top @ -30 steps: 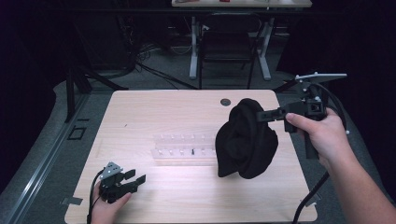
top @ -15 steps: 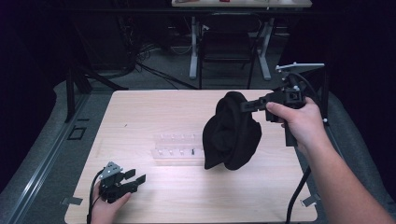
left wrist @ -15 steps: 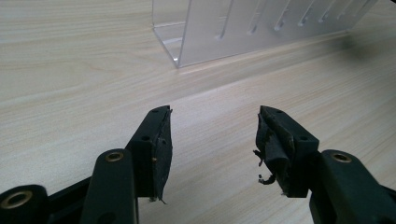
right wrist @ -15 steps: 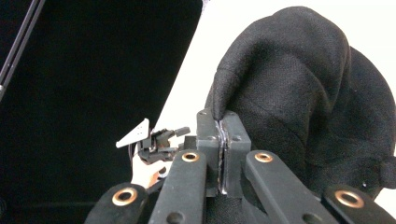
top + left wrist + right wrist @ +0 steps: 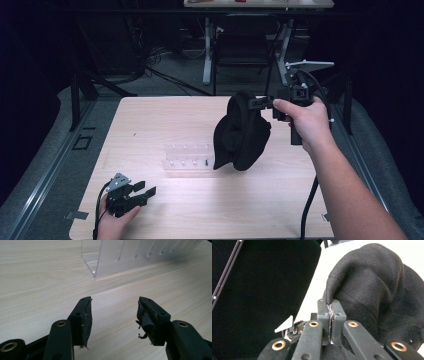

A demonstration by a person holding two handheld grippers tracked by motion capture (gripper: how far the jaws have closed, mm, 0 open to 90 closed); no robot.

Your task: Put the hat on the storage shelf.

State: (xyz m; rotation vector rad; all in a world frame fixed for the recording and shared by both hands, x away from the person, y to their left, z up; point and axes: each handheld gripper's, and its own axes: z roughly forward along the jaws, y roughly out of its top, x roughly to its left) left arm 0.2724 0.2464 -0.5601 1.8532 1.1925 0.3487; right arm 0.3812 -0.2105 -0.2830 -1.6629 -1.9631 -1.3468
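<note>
A black cloth [image 5: 241, 134] hangs in the air over the right half of the wooden table [image 5: 150, 120], pinched at its top edge by my right gripper [image 5: 255, 102]. In the right gripper view the two jaws are pressed together on a fold of the black cloth [image 5: 372, 290], at my right gripper [image 5: 332, 305]. My left gripper [image 5: 144, 195] rests low at the table's front left corner, jaws apart and empty. In the left gripper view my left gripper [image 5: 114, 305] points across bare wood toward a clear plastic rack [image 5: 135, 255].
The clear plastic rack [image 5: 187, 155] lies at the table's middle, partly behind the hanging cloth. A cable trails from the right gripper down past the forearm [image 5: 345, 185]. Dark floor, a chair and table legs stand beyond the far edge.
My right gripper has carried the black cloth to the left and a little farther back over the table. The left gripper has stayed where it was.
</note>
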